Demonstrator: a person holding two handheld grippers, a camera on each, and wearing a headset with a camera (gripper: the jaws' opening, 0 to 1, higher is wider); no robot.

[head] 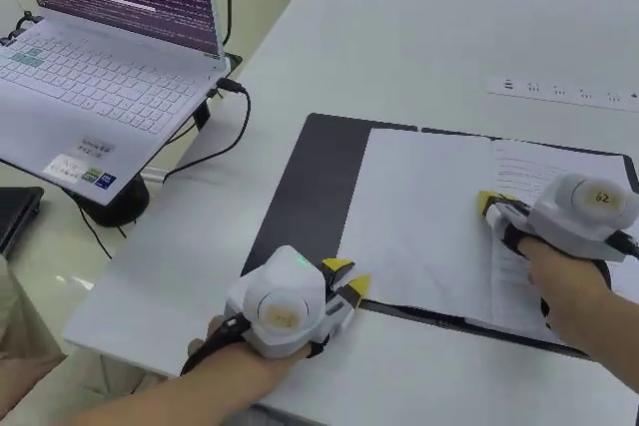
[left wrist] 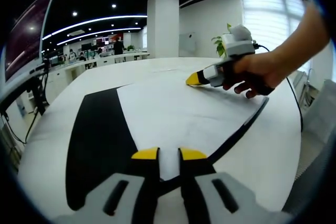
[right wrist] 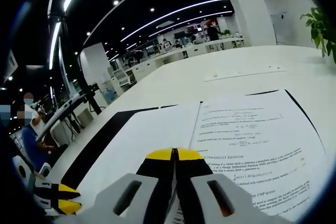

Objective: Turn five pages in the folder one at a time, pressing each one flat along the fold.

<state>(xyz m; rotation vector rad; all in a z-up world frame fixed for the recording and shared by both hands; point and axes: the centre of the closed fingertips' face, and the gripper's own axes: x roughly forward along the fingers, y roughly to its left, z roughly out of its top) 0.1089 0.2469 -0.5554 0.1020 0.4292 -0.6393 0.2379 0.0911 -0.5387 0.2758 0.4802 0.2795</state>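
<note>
Right claw, jaws together, tip on folder page

The left gripper has a rounded white housing. On top sits a pale tan disc, and a small green light shows near the front. Its fingers are black with yellow tips, on light grey arms with dark slots. The right gripper is the same make: white housing, yellow-tipped black fingers, and a disc marked "62". A black strap runs back from the left housing along the wrist. A thin black cable trails from the right gripper.
</note>
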